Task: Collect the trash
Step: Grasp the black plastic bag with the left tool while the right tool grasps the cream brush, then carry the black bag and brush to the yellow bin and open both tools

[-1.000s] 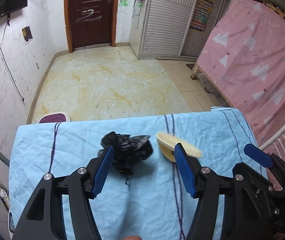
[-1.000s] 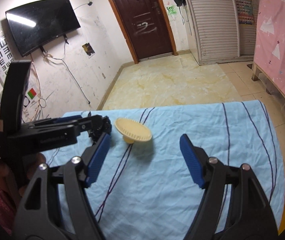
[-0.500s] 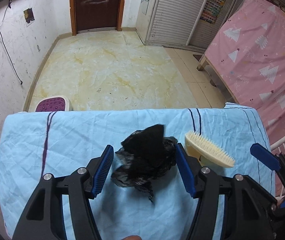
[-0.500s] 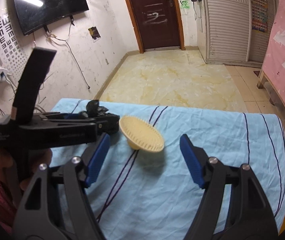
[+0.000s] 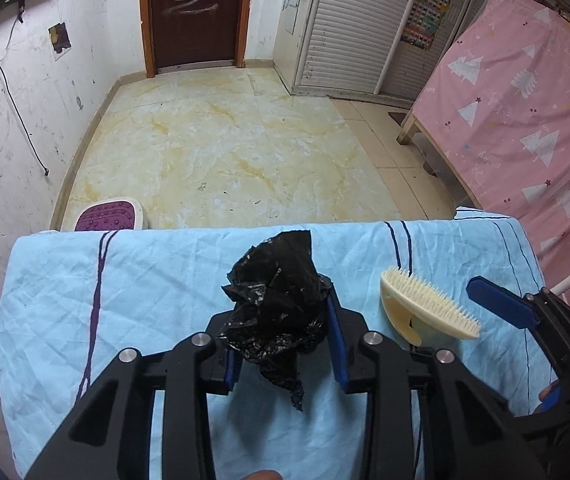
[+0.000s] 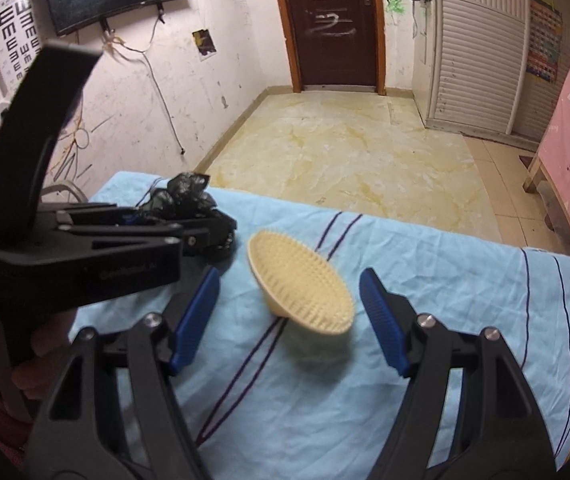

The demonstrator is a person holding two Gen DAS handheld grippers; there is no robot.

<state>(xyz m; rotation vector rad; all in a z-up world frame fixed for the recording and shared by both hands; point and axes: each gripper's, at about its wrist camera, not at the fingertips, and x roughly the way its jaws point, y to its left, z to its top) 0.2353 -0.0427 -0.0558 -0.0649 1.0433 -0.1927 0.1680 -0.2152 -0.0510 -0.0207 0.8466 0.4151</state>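
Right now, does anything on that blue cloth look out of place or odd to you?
The cream brush sits tipped on its side, bristles up and tilted, not flat on the blue cloth. The crumpled black bag is pinched in the left gripper. Nothing looks spilled or broken.

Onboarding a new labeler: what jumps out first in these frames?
First, the crumpled black plastic bag pinched in the left gripper over the light blue striped cloth. Next, the cream bristle brush, lying tilted on the cloth with bristles up, in front of the open right gripper. Behind, a bare marble-look floor runs to a dark brown door.
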